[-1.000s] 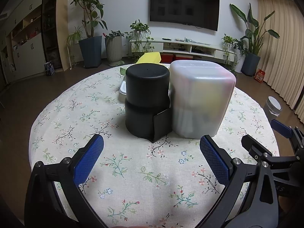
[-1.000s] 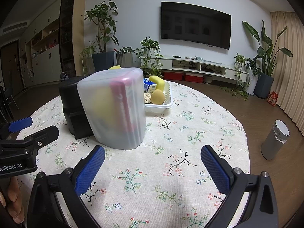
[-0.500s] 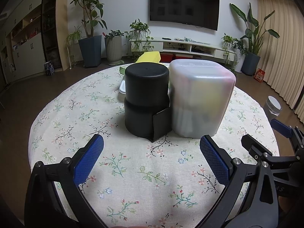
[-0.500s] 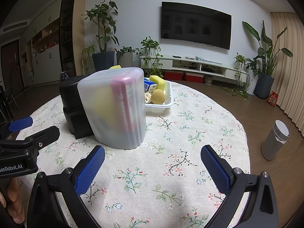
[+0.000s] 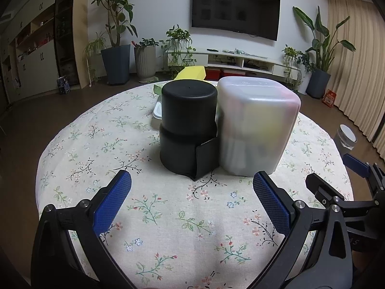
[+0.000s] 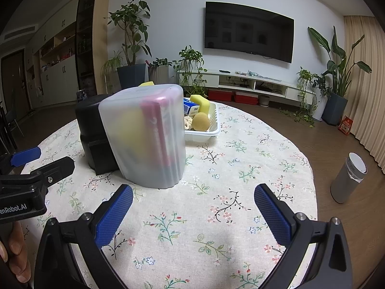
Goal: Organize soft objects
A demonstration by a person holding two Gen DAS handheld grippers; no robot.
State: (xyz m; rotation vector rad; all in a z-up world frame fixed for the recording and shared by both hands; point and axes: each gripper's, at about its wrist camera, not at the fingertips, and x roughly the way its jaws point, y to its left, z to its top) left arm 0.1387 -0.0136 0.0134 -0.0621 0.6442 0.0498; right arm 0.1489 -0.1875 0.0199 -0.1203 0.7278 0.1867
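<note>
Both the left gripper (image 5: 192, 185) and right gripper (image 6: 193, 198) hover wide open, empty. The sponges (image 6: 201, 121) sit in the white tray (image 6: 204, 133) at the right gripper's twelve o'clock, probably nearer it, behind the frosted box (image 6: 144, 139).

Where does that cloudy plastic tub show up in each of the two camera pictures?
Left wrist view: frosted plastic container, right of centre, touching the black cylindrical container.
Right wrist view: frosted plastic container, left of centre, hiding part of the black one.
Shared landmark: the wall television.
</note>
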